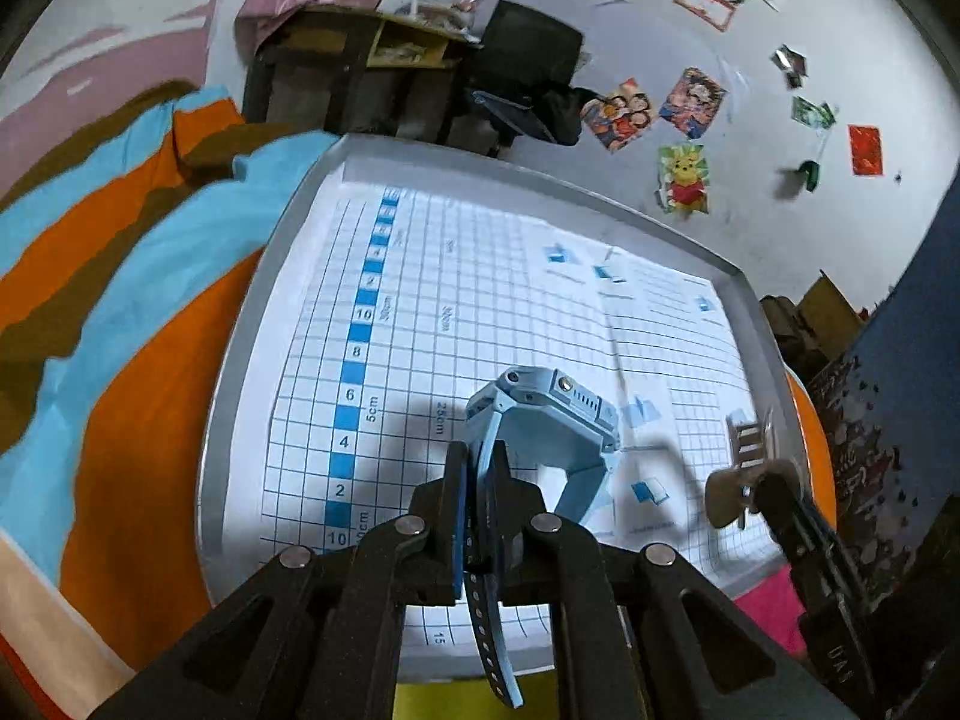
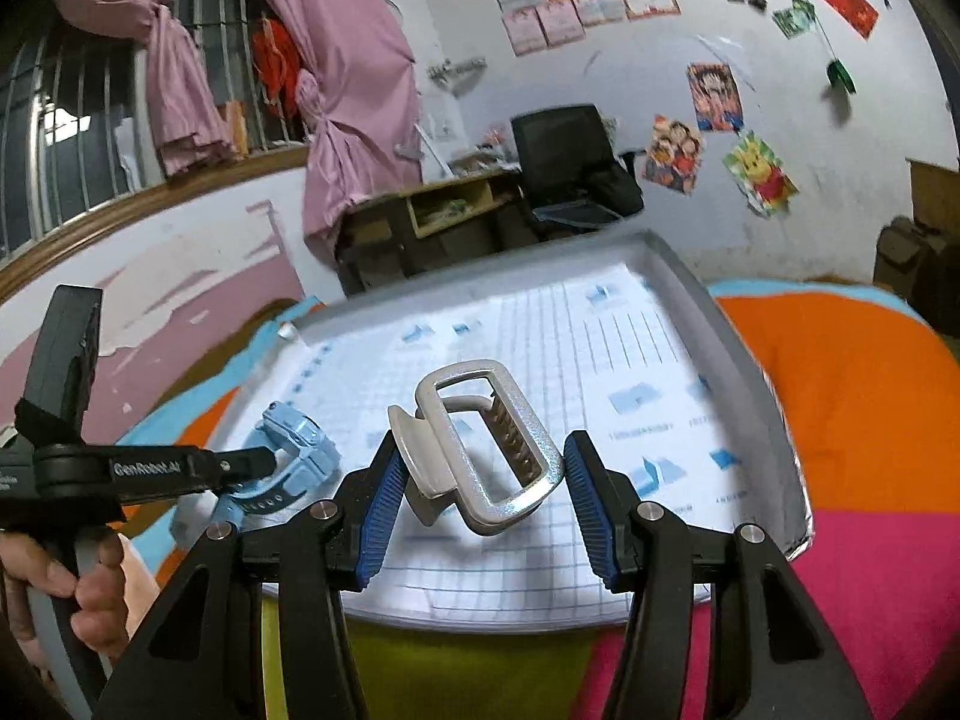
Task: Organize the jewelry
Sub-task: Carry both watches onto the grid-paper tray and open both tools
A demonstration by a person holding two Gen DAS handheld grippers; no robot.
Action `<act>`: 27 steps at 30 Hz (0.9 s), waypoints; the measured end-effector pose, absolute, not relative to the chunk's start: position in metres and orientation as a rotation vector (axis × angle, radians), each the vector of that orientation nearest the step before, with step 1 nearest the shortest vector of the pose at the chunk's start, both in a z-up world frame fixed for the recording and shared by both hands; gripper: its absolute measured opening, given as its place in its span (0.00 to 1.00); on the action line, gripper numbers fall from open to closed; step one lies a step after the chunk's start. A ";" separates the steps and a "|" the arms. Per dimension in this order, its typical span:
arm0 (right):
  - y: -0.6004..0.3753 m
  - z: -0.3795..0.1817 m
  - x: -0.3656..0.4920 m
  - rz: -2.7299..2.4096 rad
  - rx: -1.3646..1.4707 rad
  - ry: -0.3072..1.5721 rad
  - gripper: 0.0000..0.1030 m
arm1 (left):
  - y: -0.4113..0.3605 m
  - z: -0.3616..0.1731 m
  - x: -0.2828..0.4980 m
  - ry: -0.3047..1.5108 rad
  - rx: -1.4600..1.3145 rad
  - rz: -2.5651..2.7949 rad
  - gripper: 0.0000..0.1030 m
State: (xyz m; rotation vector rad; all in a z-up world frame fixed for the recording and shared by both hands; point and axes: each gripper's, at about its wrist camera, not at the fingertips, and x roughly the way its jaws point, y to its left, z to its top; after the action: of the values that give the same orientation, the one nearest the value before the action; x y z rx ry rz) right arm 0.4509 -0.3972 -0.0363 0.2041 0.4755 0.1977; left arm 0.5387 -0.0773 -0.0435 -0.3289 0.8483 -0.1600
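**Watch and hair claw held over the grid-lined tray**

The left gripper (image 1: 477, 480) had its jaws closed tight on the strap of a light blue watch (image 1: 543, 414). The watch case stood up ahead of the fingers, over the gridded paper (image 1: 420, 312) that lined the grey tray (image 1: 240, 396), while the strap's free end hung down between the gripper's arms toward the camera. Whether the watch touched the paper could not be told.

In the right wrist view, the right gripper (image 2: 480, 480) held a silver hair claw clip (image 2: 480, 450) between its blue ribbed pads (image 2: 384, 492). The jaws stood moderately wide, spread to the clip's width; the left pad met the clip's lever end, and the right pad sat at the rim of its frame. The clip was tilted, its teeth visible through the open frame, above the tray's near half.

The two grippers were side by side over the tray, the clip to the right of the watch. The tray rested on a striped orange, blue and brown blanket (image 1: 120, 276). A hand (image 2: 72, 588) gripped the left tool's handle.
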 end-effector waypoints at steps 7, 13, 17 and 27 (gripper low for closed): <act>-0.393 -0.044 0.448 0.202 0.219 0.485 0.60 | -0.070 -0.038 0.531 0.822 -0.328 -0.101 0.20; -0.395 -0.018 0.422 0.170 0.205 0.417 0.66 | -0.065 -0.012 0.491 0.687 -0.281 -0.082 0.77; -0.396 0.009 0.390 0.155 0.175 0.350 0.73 | -0.060 0.010 0.459 0.608 -0.263 -0.086 0.84; -0.387 0.070 0.280 0.135 0.093 0.194 0.94 | -0.053 0.061 0.340 0.366 -0.169 -0.049 1.00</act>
State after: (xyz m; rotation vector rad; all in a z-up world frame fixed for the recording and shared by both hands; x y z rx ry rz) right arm 0.2802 -0.3874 0.0699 0.0934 0.1938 0.1352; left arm 0.3395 -0.0527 0.0612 -0.1692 0.3658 -0.0493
